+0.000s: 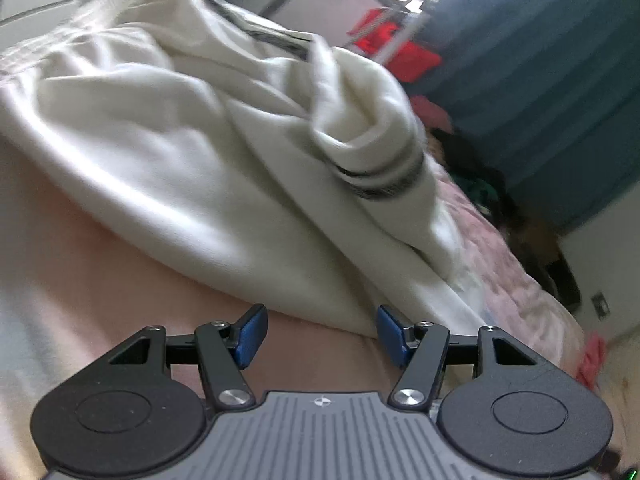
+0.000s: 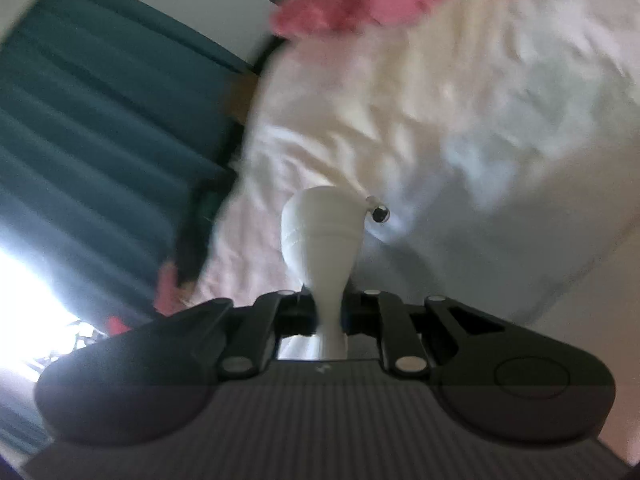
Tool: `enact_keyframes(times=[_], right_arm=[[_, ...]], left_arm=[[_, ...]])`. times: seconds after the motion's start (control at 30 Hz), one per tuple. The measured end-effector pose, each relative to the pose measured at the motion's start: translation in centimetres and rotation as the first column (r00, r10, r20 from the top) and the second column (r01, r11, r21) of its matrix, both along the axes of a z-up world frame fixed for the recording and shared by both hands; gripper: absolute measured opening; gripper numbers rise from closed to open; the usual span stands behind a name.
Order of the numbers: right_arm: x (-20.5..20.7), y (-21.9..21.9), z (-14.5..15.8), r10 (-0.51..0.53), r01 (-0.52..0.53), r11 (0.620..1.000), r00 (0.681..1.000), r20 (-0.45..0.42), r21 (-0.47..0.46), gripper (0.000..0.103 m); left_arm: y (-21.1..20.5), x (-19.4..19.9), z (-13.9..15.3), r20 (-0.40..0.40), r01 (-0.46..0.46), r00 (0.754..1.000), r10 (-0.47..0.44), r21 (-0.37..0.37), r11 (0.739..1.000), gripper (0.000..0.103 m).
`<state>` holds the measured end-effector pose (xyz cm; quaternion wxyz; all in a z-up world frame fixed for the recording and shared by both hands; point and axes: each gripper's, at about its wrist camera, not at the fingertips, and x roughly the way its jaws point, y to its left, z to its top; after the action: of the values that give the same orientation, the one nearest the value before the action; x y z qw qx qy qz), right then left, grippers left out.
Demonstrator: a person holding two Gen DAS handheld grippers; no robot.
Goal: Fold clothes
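Left wrist view: a cream garment with dark stripes (image 1: 224,140) is seen bunched on the pink bedspread (image 1: 100,300), just ahead of the left gripper (image 1: 322,332), spread and empty, while a white drawstring-tipped fold (image 2: 320,236) is pinched by the right gripper (image 2: 329,320), so spreading-out seems underway, calling for a free edge.

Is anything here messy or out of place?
Yes. The cream garment with dark stripes lies crumpled in a heap on the pink bedspread, not folded. The left tool is open and empty before it. The right tool pinches a twisted bunch of white fabric.
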<state>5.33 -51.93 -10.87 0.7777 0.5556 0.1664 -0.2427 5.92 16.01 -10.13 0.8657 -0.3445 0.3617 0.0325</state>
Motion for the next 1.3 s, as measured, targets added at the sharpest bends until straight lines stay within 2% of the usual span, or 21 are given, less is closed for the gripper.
enact_keyframes(times=[0.1, 0.2, 0.33, 0.47, 0.5, 0.57, 0.63, 0.7, 0.77, 0.8, 0.97, 1.1, 1.13, 1.23, 1.3], right_arm=[[-0.5, -0.7, -2.3, -0.017, 0.022, 0.994, 0.998, -0.053, 0.106, 0.014], [-0.4, -0.4, -1.8, 0.004, 0.0, 0.998, 0.997, -0.082, 0.056, 0.014], [0.1, -0.2, -0.9, 0.025, -0.026, 1.0, 0.997, -0.075, -0.009, 0.014], [0.4, -0.4, -1.3, 0.026, -0.027, 1.0, 0.996, -0.083, -0.004, 0.014], [0.2, -0.5, -1.5, 0.023, -0.023, 1.0, 0.996, -0.089, 0.006, 0.014], [-0.1, -0.3, -1.7, 0.02, -0.019, 1.0, 0.995, -0.098, 0.016, 0.014], [-0.1, -0.3, -1.8, 0.022, -0.021, 1.0, 0.995, -0.097, 0.011, 0.014], [0.1, -0.2, -1.7, 0.025, -0.026, 1.0, 0.995, -0.094, 0.0, 0.014], [0.2, -0.2, -1.8, 0.025, -0.026, 1.0, 0.996, -0.086, -0.004, 0.014], [0.2, -0.3, -1.9, 0.023, -0.023, 1.0, 0.997, -0.08, -0.002, 0.014], [0.5, -0.3, -1.7, 0.021, -0.021, 1.0, 0.997, -0.068, -0.011, 0.014], [0.1, -0.2, -1.2, 0.015, -0.015, 1.0, 0.998, -0.055, 0.002, 0.014], [-0.1, 0.0, -1.0, 0.008, -0.008, 1.0, 0.997, -0.072, -0.006, 0.014], [-0.8, 0.5, -0.3, -0.015, 0.011, 0.999, 0.992, -0.124, -0.03, 0.014], [-1.3, 0.9, 0.2, -0.03, 0.023, 0.999, 0.987, -0.157, -0.047, 0.014]], left_arm=[[1.7, -0.4, -0.1, -0.031, -0.074, 0.997, 0.072, -0.047, 0.996, 0.064], [4.8, -1.3, -0.8, -0.079, -0.217, 0.975, 0.208, -0.143, 0.966, 0.065], [8.7, -2.4, -1.9, -0.128, -0.401, 0.916, 0.38, -0.257, 0.88, 0.067], [11.2, -2.2, -2.9, -0.152, -0.514, 0.856, 0.494, -0.358, 0.779, 0.066], [11.6, -2.0, -2.9, -0.144, -0.53, 0.844, 0.516, -0.36, 0.767, 0.066], [12.2, -1.4, -2.5, -0.12, -0.549, 0.832, 0.541, -0.316, 0.774, 0.06], [12.7, -0.8, -2.2, -0.112, -0.568, 0.821, 0.56, -0.271, 0.778, 0.044], [13.4, -0.7, -1.8, -0.117, -0.571, 0.819, 0.561, -0.261, 0.778, 0.02], [14.2, -0.8, -1.4, -0.123, -0.563, 0.825, 0.551, -0.262, 0.784, 0.012], [14.6, -0.9, -0.9, -0.121, -0.555, 0.83, 0.544, -0.263, 0.789, 0.01], [17.4, -3.5, 5.0, -0.049, -0.465, 0.88, 0.472, -0.284, 0.838, 0.008], [20.5, -6.6, 7.7, -0.077, -0.411, 0.907, 0.413, -0.366, 0.835, 0.007], [20.9, -7.3, 7.7, -0.092, -0.399, 0.915, 0.393, -0.354, 0.846, 0.007], [21.6, -8.7, 6.9, -0.125, -0.355, 0.934, 0.334, -0.237, 0.904, 0.007], [21.4, -9.5, 5.1, -0.165, -0.327, 0.939, 0.301, -0.169, 0.93, 0.008]])
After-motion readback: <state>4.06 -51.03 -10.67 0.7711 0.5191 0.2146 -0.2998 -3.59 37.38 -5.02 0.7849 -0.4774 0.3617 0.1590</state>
